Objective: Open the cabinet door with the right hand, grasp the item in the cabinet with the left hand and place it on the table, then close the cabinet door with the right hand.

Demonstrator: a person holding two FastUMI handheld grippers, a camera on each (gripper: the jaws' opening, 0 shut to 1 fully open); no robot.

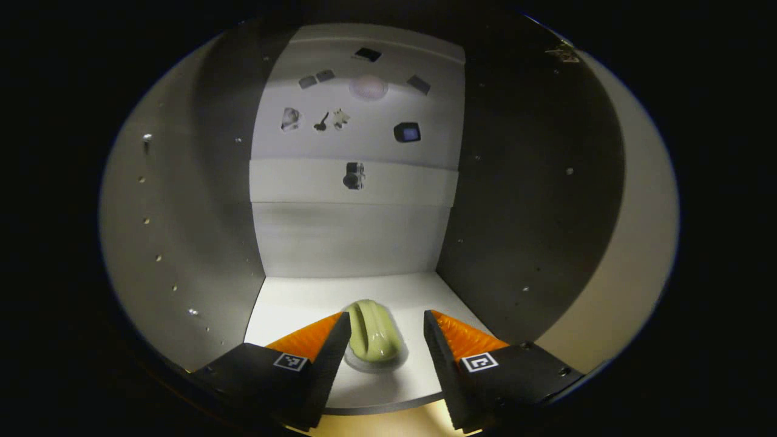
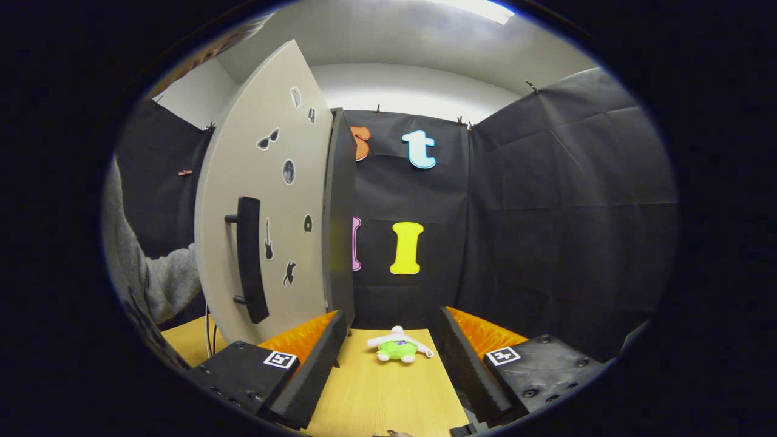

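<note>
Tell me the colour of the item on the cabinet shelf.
Pale green, glossy item, clearest in the left gripper view.

Green item (image 1: 373,337) on cabinet floor, door (image 2: 267,200) open

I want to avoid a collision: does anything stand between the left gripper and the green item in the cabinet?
Nothing visible does. The green item lies on the cabinet shelf between the open fingers of the left gripper, bare shelf around it.

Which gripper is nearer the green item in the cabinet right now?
Left. The left gripper is open inside the cabinet with the green item between its fingers, not yet clamped. The right gripper is outside, beside the open cabinet door, over the table.
</note>
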